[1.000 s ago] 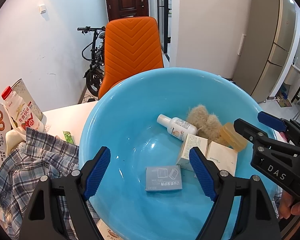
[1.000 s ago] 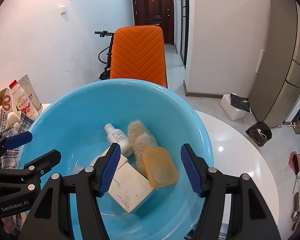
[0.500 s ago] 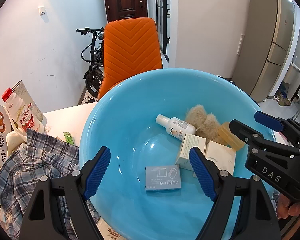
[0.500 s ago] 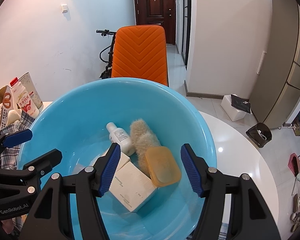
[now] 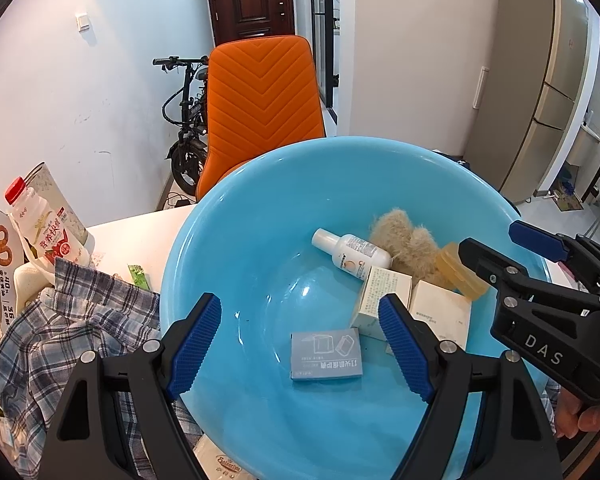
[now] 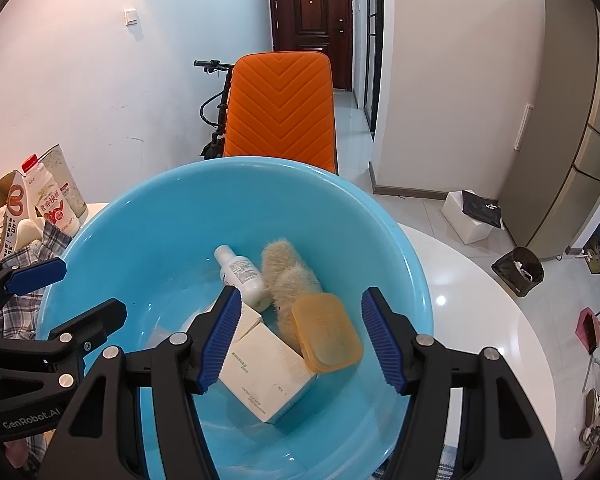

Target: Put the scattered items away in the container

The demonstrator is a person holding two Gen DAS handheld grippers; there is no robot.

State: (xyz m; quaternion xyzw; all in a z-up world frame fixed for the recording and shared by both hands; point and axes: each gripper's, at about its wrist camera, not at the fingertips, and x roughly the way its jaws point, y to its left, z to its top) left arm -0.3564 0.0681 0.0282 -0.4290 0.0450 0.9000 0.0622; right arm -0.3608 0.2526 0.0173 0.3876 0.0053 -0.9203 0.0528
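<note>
With a bottle (image 5: 350,252), boxes (image 6: 266,364), a brush (image 6: 288,276) and a soap case (image 6: 326,338) lying in the blue basin (image 5: 228,216), both the left gripper (image 5: 300,344) and the right gripper (image 6: 300,334) hover over it unclenched and empty, so sorting looks near finished, and the next move calls for checking the table beside it

Black gripper frames, silver screws, ribbed blue fingers (image 5: 196,340)

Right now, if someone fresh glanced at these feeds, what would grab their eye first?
The big blue basin fills both views, with a bottle, fuzzy brush, amber soap case and boxes inside. Behind it stands an orange chair. Both grippers, left and right, hang open over the basin, holding nothing.
</note>
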